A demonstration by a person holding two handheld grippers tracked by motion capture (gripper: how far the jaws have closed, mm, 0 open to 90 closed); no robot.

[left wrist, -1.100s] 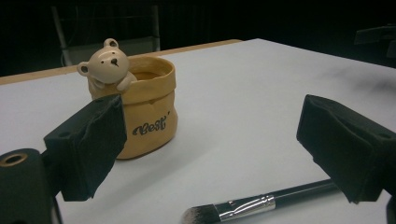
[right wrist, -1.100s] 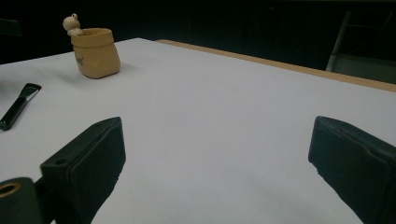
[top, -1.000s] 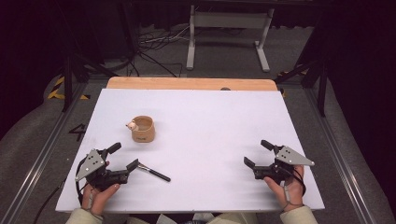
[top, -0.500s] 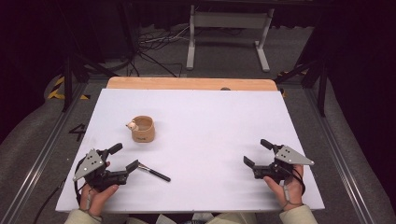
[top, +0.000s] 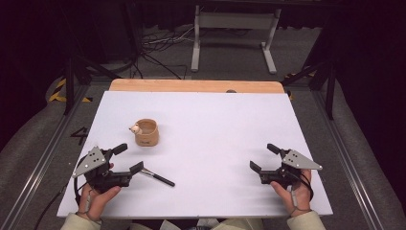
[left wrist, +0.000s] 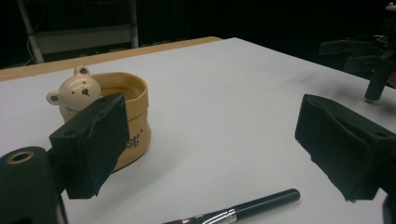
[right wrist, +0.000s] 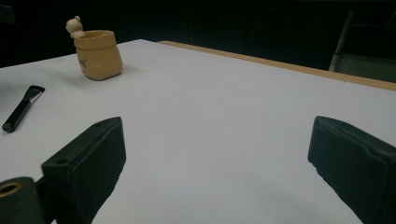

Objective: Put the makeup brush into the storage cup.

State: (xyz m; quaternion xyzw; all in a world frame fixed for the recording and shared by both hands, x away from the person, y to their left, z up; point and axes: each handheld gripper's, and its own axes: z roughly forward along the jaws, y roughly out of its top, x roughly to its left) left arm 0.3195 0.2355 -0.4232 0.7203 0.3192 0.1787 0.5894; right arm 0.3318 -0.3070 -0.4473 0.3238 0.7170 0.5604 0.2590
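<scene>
From above, the left gripper [top: 125,158] is resting near the table's [top: 215,120] front-left edge, jaws apart, with a brush [top: 158,177] lying just beside its lower jaw. A bear pot [top: 146,132] is standing just beyond. The right gripper [top: 264,157] is sitting front-right, jaws apart.

The left gripper view is showing gaping jaws, the pot [left wrist: 122,116] behind the left one, the brush [left wrist: 245,209] between.

The right gripper view is showing spread jaws over bare table, the pot [right wrist: 97,54] and brush [right wrist: 21,112] far off.
</scene>
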